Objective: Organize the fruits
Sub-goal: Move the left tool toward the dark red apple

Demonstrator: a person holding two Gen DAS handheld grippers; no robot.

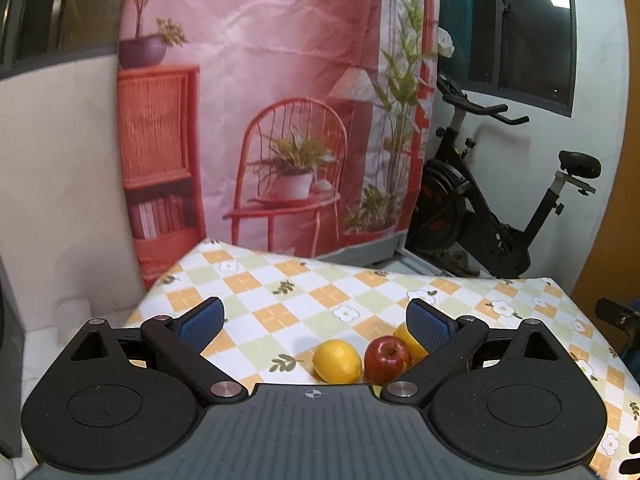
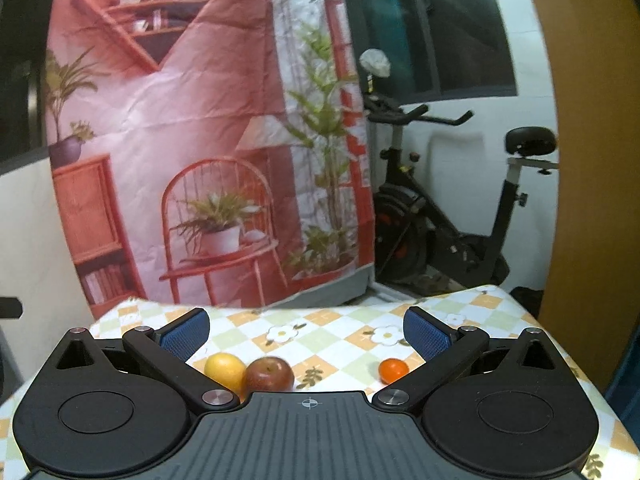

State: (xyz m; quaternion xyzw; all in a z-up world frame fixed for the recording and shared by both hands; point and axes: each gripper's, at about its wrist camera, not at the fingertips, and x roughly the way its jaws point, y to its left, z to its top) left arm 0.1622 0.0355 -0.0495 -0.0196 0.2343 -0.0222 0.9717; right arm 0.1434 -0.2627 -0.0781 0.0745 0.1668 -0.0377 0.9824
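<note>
In the left wrist view a yellow lemon and a red apple lie side by side on the checked tablecloth. A second yellow fruit is partly hidden behind the right finger. My left gripper is open and empty above them. In the right wrist view a yellow fruit touches the red apple, and a small orange lies apart to the right. My right gripper is open and empty above the table.
A printed pink backdrop hangs behind the table's far edge. An exercise bike stands at the back right; it also shows in the right wrist view. A wooden panel rises on the right.
</note>
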